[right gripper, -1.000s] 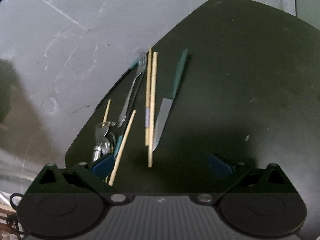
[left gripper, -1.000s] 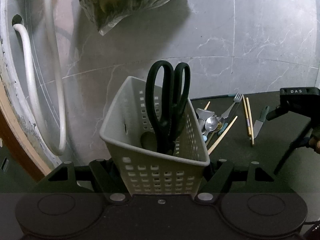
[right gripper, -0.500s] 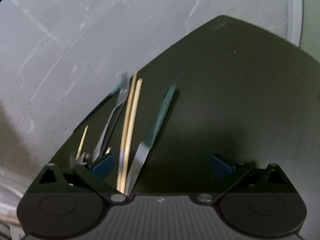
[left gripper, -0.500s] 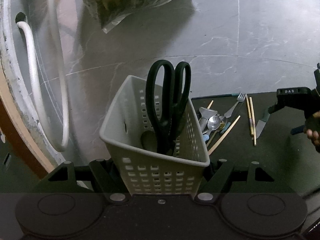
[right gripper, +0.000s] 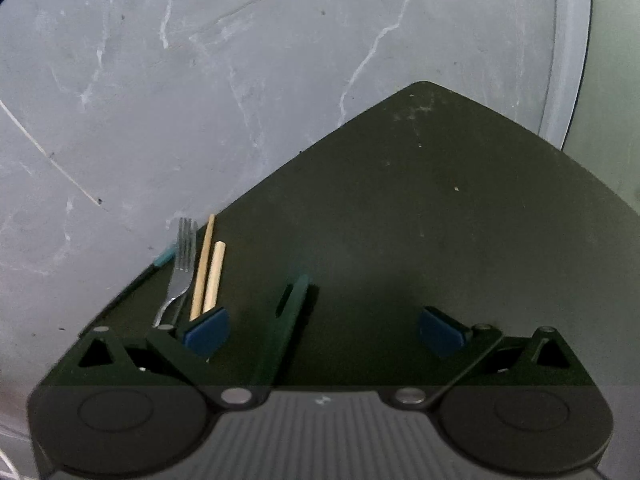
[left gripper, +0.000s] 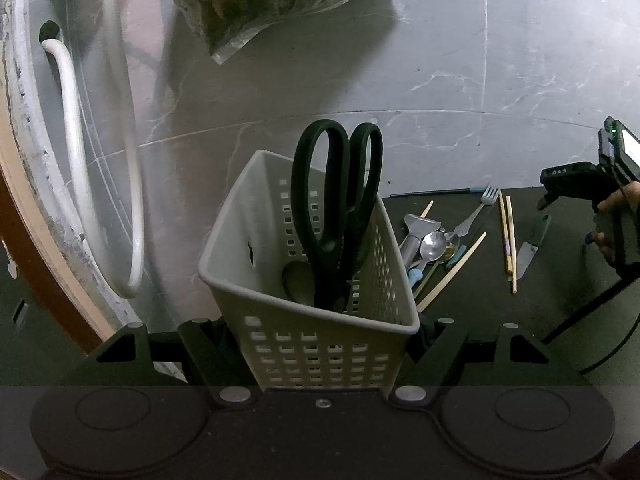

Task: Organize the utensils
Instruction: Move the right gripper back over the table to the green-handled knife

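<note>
Below, left gripper clamped on both sides of a pale slotted basket; black scissors upright inside, handles up. Right of basket, on dark mat: spoons, fork, chopsticks, knife, lying loose. Right gripper spread wide just above knife handle, green, between blue fingertips, untouched.

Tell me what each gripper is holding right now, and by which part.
The left gripper clamps the white basket by its lower side walls. The right gripper holds nothing: its jaws stand open over the green-handled knife.
</note>
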Demonstrator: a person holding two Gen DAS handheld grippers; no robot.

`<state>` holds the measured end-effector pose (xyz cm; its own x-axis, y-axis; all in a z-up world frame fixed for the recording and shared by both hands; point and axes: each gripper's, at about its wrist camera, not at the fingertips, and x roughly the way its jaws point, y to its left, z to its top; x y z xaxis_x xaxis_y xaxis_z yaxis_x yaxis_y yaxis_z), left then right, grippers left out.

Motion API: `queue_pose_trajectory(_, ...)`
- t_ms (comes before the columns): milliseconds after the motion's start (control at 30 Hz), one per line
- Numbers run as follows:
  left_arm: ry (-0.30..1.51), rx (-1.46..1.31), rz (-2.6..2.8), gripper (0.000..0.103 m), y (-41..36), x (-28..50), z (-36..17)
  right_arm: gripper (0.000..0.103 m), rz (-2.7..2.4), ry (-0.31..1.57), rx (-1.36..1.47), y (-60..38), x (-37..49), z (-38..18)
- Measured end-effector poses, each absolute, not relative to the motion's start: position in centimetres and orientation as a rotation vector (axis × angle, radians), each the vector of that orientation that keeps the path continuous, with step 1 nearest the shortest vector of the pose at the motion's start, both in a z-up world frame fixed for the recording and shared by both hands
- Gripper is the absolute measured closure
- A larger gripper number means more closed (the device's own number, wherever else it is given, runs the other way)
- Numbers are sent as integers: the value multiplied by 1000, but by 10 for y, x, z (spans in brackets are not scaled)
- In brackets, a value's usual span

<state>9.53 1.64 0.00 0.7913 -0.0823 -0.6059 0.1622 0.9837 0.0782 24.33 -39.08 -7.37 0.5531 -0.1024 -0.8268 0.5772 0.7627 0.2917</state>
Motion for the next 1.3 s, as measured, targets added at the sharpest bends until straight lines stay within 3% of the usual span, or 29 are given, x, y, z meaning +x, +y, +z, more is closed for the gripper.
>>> queue_pose_trajectory(700,643,127,-127,26,16,95,0,4,-420,937,311,-360,265,-88)
queue_pose_trajectory(1100,642,127,-128,26,16,94,-1,21,-383,877,210,-350,256,-88)
queue_pose_trajectory(1200,642,127,-127,26,16,94,-1,28,-361,858,203,-349,255,-88)
queue_pose_trajectory(1300,642,126,-127,26,16,94,-1,44,-340,842,196,-347,255,-86)
